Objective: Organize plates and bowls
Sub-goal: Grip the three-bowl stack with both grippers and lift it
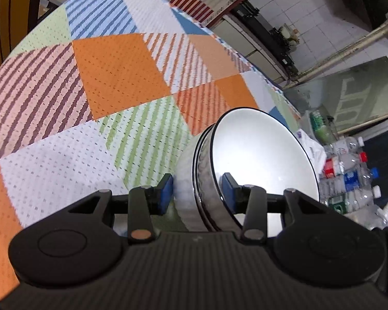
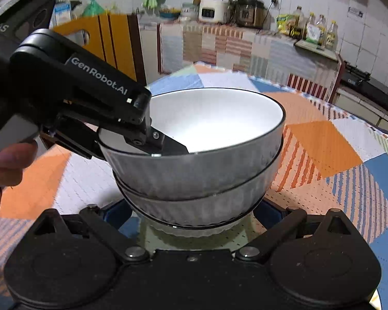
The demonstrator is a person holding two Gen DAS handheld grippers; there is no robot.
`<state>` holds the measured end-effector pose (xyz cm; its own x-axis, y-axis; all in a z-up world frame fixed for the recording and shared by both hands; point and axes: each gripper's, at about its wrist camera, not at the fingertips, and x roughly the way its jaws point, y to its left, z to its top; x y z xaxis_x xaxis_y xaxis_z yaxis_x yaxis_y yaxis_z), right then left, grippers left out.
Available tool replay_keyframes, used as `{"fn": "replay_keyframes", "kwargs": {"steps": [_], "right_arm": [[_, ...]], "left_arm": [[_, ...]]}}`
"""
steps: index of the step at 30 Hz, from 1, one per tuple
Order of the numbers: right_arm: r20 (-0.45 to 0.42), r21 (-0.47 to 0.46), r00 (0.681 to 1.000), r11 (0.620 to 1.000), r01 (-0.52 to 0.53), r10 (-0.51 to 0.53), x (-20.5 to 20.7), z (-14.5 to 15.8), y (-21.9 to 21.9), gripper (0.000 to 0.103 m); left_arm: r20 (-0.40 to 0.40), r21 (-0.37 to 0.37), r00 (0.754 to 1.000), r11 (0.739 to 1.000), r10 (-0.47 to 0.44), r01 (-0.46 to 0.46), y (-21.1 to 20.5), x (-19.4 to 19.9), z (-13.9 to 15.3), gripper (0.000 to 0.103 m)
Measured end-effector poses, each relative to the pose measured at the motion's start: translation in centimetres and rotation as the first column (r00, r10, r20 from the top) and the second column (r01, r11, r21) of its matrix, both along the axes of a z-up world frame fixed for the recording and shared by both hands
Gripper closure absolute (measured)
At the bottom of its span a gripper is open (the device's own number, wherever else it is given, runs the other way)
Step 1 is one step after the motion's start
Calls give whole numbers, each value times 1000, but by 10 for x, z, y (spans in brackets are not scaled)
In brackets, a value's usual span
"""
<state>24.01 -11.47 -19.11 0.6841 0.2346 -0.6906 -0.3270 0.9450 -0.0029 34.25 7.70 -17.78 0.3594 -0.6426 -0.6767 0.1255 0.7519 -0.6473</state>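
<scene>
A stack of grey ribbed bowls with white insides stands on the patchwork tablecloth. The left gripper straddles the top bowl's rim, one blue pad inside and one outside, jaws apart around the wall. The right gripper sits low at the stack, jaws spread wide on either side of the bottom bowl.

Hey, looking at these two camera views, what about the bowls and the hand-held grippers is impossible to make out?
- Right wrist view: what the bowls stand on is hidden by the stack and the right hand-held gripper.
- Right wrist view: its fingertips lie behind the lower bowl, so any contact is unclear.
- Left wrist view: the left hand-held gripper straddles the top rim; the grip is unclear.
- Background bottles: labels too small.
</scene>
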Motion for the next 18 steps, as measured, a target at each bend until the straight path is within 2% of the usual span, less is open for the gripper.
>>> {"fn": "replay_keyframes", "kwargs": {"steps": [8, 12, 18], "right_arm": [[101, 60, 993, 996, 62, -68, -44, 33, -4, 2], [136, 73, 985, 993, 97, -106, -66, 45, -9, 2], [179, 67, 972, 988, 142, -152, -91, 57, -18, 2]], "left_arm": [[78, 33, 996, 998, -49, 46, -10, -39, 52, 64], [91, 48, 992, 995, -90, 86, -22, -54, 69, 64], [111, 28, 987, 993, -117, 114, -39, -74, 83, 64]]}}
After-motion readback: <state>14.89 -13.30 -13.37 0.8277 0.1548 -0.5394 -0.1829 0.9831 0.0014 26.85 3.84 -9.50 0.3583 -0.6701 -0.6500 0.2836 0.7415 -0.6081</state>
